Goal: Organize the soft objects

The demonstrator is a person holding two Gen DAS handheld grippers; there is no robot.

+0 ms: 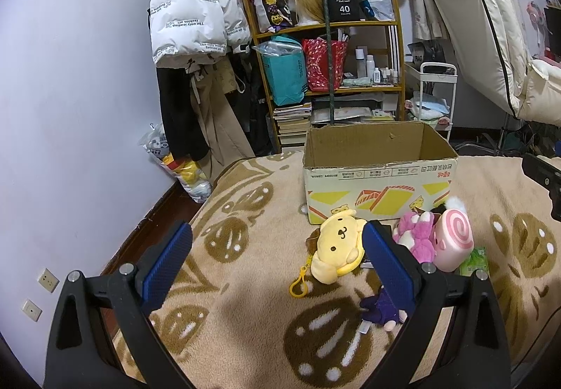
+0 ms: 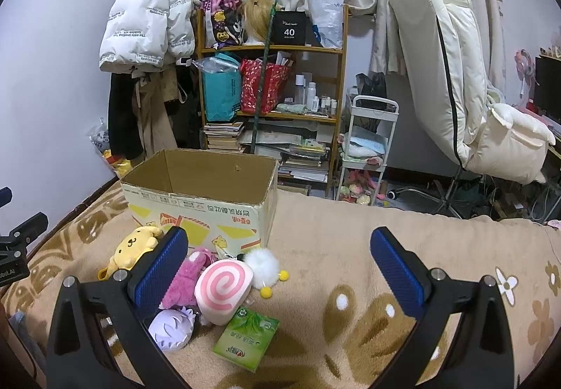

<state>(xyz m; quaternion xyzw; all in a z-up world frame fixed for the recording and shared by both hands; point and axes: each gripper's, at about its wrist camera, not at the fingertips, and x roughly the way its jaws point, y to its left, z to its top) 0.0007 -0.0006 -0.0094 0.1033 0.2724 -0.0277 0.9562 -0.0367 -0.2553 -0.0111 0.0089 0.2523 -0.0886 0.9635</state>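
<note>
An open cardboard box (image 1: 378, 175) stands on the patterned blanket (image 1: 245, 301); it also shows in the right wrist view (image 2: 200, 203). In front of it lie a yellow dog plush (image 1: 338, 245) (image 2: 133, 247), a pink plush (image 1: 417, 231) (image 2: 187, 278), a pink swirl cushion (image 1: 454, 236) (image 2: 224, 287), a white pom-pom (image 2: 261, 266), a purple doll (image 1: 380, 308) (image 2: 171, 327) and a green tissue pack (image 2: 247, 333) (image 1: 475, 262). My left gripper (image 1: 277, 266) is open, low over the blanket left of the toys. My right gripper (image 2: 278, 269) is open above the toys.
A wooden shelf (image 1: 326, 27) with bags, bottles and books stands behind the bed. A white jacket (image 1: 191, 10) hangs at the left. A white cart (image 2: 371, 147) and a folded mattress (image 2: 441, 55) are at the right. The bed edge drops off at the left (image 1: 196, 210).
</note>
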